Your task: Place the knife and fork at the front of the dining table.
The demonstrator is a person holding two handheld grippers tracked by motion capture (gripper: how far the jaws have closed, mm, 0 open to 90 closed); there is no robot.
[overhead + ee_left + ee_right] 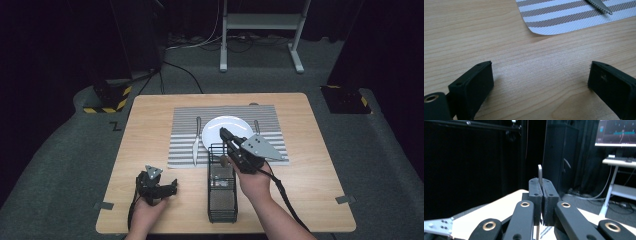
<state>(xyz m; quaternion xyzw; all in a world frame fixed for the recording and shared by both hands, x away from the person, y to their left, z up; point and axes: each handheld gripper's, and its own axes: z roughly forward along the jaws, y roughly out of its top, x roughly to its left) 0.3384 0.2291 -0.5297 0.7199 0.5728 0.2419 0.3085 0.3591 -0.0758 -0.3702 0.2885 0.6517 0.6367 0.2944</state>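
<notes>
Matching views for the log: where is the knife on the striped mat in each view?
High view: knife lies on the striped mat, left of the plate.
Left gripper view: its serrated tip at top right, on that mat.
Right gripper view: faces the dark room instead.
Shared landmark: the striped mat.

The placemat [227,136] lies on the surface [150,115] toward its far edge, and on the placemat sit 3 things: the plate [227,129] in the middle, the knife [196,142] to the plate's left and a utensil [256,126] to its right. The wire basket [222,192] stands just in front of the plate, its far end overlapping the placemat's near edge. The right tongs [225,135] hang over the plate's near rim above the basket's far end, clamping a thin metal handle [540,175], while the left tongs [172,187] rest on the surface left of the basket.
</notes>
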